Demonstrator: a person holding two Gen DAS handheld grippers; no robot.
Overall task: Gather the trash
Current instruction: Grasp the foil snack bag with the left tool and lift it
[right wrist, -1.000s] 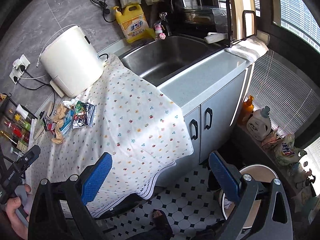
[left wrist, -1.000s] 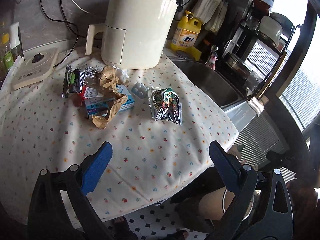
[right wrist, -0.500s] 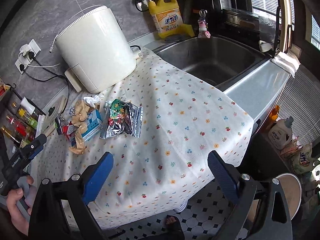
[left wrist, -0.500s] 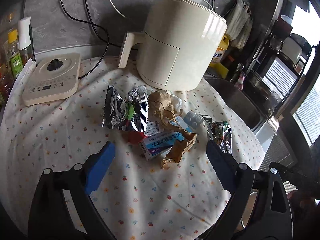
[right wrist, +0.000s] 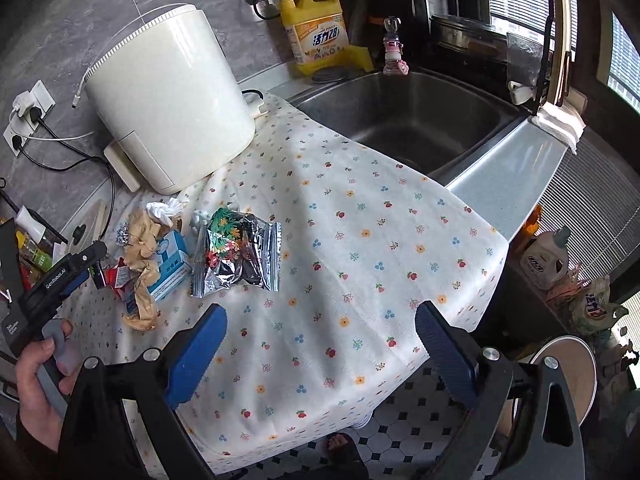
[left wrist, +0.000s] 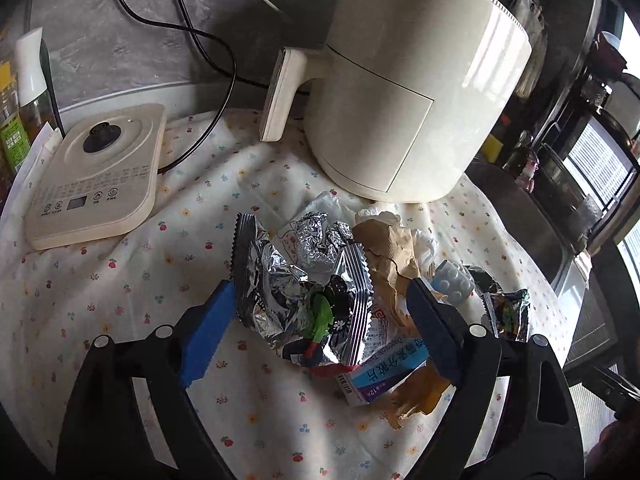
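Note:
A heap of trash lies on the flowered cloth. It holds a silver foil snack wrapper, a foil ball, brown paper, a blue-white medicine box, a blister pack and a second snack wrapper. My left gripper straddles the silver wrapper. Its jaws are closing, and the pads stand beside the wrapper without pressing it. My right gripper hovers open over bare cloth, in front of the colourful wrapper, with nothing between its fingers.
A cream air fryer stands right behind the heap, and a cream appliance base sits to its left with cables. The steel sink and a yellow detergent bottle lie to the right. A round bin stands on the tiled floor.
My left gripper has come forward and down onto the heap, and its jaws have narrowed around the silver wrapper. The right gripper has moved in over the cloth, still open.

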